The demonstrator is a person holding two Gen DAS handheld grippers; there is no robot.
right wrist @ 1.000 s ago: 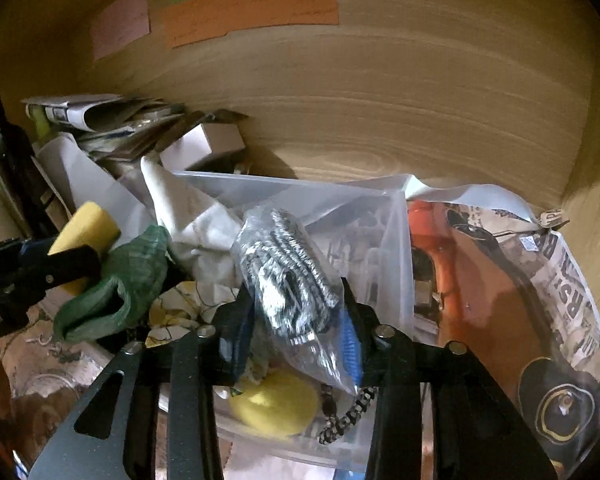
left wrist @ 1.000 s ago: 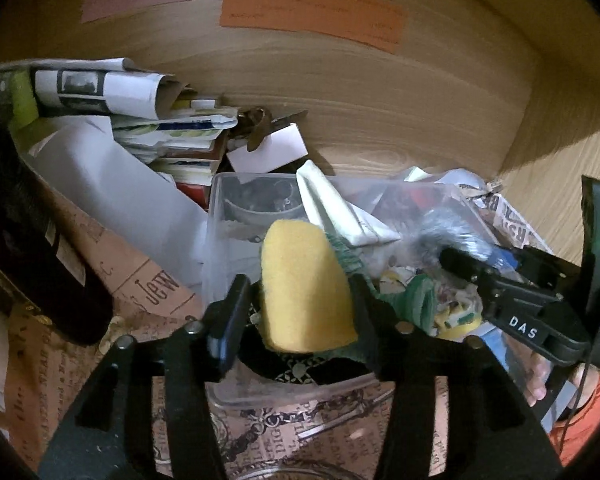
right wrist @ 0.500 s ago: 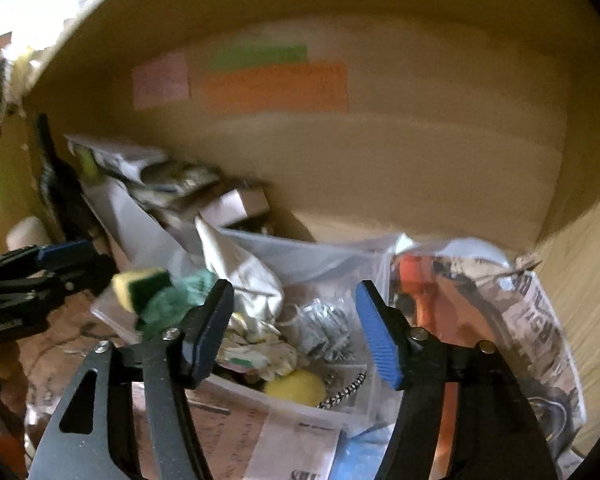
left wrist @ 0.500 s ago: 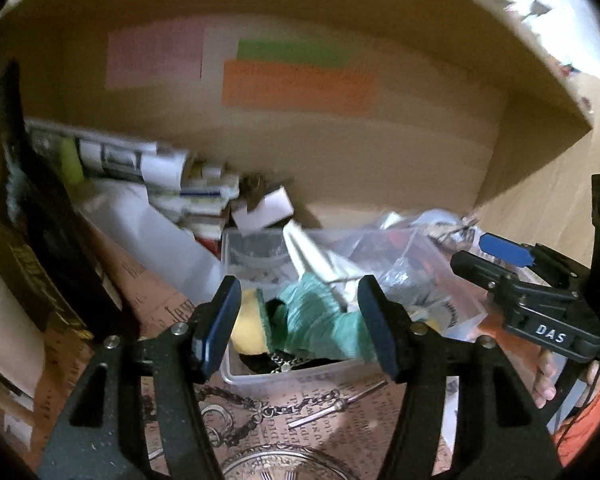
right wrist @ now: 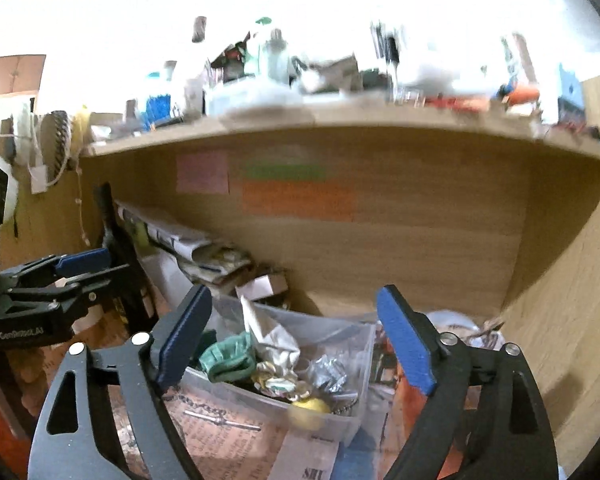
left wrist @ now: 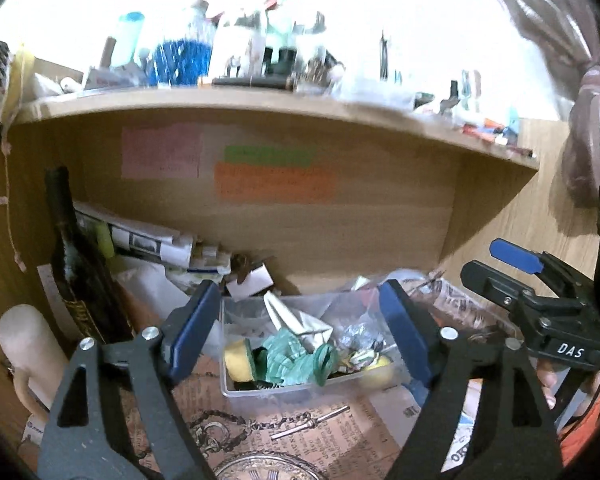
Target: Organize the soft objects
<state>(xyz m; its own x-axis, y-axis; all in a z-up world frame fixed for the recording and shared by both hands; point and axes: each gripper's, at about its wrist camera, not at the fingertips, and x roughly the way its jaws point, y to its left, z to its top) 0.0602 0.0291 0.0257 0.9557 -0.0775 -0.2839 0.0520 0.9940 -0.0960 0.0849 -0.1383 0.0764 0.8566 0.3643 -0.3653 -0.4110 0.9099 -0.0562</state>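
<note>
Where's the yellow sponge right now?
In the left wrist view the yellow sponge sits at the left end of the clear bin, against the green cloth, between the open left tongs.

both wrist cams face shelf nook, set back fr clear bin (left wrist: 260, 390) (right wrist: 340, 420), left cam sees it fr left, right fr right

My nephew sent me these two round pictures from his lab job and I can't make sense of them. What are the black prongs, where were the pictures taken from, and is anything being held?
No robot here: a person holds a two-finger gripper in each hand. Each picture comes from a fisheye camera on one gripper, looking along its blue-padded fingers.

The left gripper and the right gripper both stand open and hold nothing.

Ahead, in a wooden shelf nook, a clear plastic bin sits on printed paper. It holds a yellow sponge, a green cloth, crumpled white paper and a shiny bag. A dark bottle and stacked newspapers stand to the left.
</note>
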